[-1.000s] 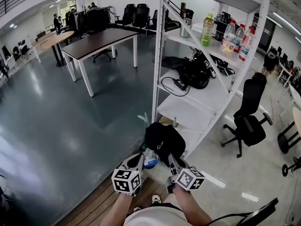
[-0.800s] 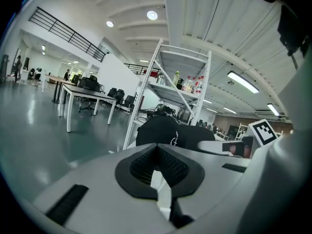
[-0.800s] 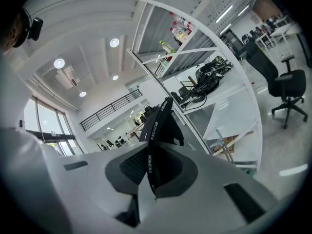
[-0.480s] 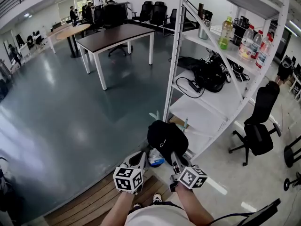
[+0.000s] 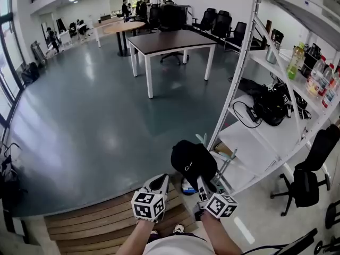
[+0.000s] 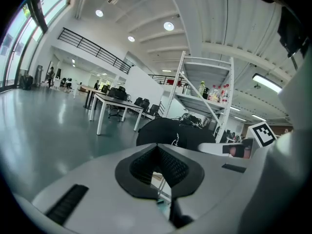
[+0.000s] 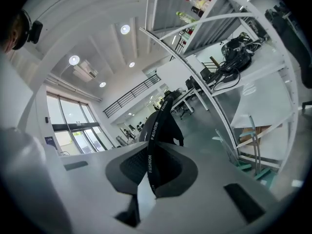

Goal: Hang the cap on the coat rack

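Note:
A black cap (image 5: 192, 163) with a small white logo hangs in front of me, above the floor by the shelf's foot. My right gripper (image 5: 202, 184) is shut on it: in the right gripper view a black strap (image 7: 151, 145) printed FASHION runs between the closed pads and the cap (image 7: 165, 123) dangles beyond. My left gripper (image 5: 161, 180) sits just left of the cap, shut and empty. In the left gripper view its pads meet at the tip (image 6: 157, 147), and the cap (image 6: 175, 133) lies ahead to the right. No coat rack shows in any view.
A tall white metal shelf unit (image 5: 241, 73) with bags, cables and bottles stands at the right. A brown table (image 5: 170, 40) stands farther off on the grey floor. Wooden boards (image 5: 95, 222) lie under my feet. A black office chair (image 5: 311, 177) is at the far right.
The view has swung left, so the shelf unit now sits farther right and more floor shows. Both grippers moved across together with the cap, keeping their spacing and their closed jaws.

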### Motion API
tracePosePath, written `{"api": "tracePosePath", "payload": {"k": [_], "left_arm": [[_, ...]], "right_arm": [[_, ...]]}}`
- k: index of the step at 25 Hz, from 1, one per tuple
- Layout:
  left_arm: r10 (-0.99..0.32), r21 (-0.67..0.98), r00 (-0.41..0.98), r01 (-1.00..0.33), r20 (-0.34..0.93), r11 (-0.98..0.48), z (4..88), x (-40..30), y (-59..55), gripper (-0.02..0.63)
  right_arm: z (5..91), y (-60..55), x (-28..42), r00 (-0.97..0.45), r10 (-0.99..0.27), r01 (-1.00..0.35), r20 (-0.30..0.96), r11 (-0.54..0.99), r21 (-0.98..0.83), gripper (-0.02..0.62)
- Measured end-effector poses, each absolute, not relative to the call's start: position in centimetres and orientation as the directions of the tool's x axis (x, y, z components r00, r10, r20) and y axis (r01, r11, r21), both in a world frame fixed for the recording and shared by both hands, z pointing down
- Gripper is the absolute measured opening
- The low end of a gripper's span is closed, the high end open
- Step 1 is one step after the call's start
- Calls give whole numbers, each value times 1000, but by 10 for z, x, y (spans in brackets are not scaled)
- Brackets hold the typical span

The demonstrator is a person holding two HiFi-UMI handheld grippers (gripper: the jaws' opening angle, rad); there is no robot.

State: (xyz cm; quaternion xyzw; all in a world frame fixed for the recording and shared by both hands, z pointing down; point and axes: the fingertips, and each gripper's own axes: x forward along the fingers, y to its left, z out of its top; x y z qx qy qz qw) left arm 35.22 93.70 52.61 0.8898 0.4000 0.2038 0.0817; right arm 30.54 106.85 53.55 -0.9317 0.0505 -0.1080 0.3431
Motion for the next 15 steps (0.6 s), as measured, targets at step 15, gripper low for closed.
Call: {"api": "tracePosePath", "payload": {"k": [15], "left_arm": [[523,293,795,444,306,-846,549,359,818,3]], "right_arm": [[565,953,358,864,-473,-246,174,-697,-674,20]]}}
